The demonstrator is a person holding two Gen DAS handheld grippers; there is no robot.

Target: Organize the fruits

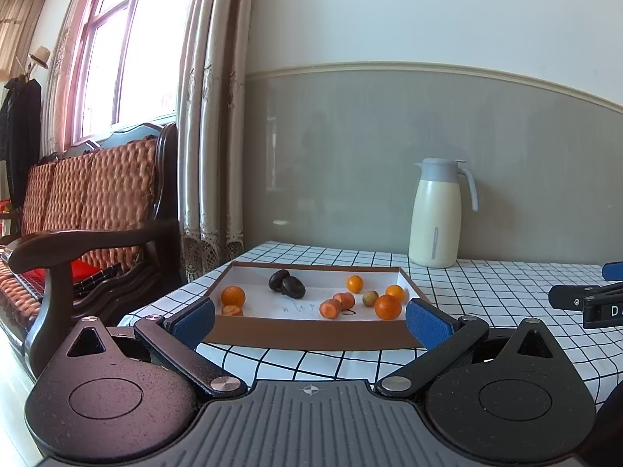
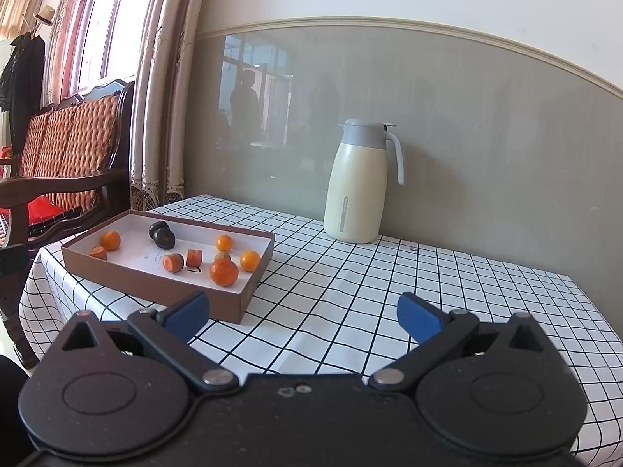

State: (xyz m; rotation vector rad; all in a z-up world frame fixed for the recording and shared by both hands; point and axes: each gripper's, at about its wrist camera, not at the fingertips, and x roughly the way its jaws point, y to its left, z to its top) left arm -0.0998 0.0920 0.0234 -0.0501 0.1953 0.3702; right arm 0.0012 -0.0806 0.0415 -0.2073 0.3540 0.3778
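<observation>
A shallow brown box (image 1: pixel 311 337) (image 2: pixel 155 276) with a white floor sits on the checked tablecloth. In it lie several small oranges (image 1: pixel 388 306) (image 2: pixel 224 272), carrot pieces (image 1: pixel 330 308) (image 2: pixel 173 262), a greenish fruit (image 1: pixel 370 298) and two dark round fruits (image 1: pixel 293 287) (image 2: pixel 163 238). My left gripper (image 1: pixel 311 323) is open and empty, just in front of the box's near wall. My right gripper (image 2: pixel 303 317) is open and empty over the cloth, to the right of the box; its edge shows in the left wrist view (image 1: pixel 592 299).
A cream thermos jug (image 1: pixel 436 218) (image 2: pixel 356 190) stands at the back against the grey wall. A wooden sofa with orange cushions (image 1: pixel 78 210) stands left of the table, by curtains and a window. The table's left edge is close to the box.
</observation>
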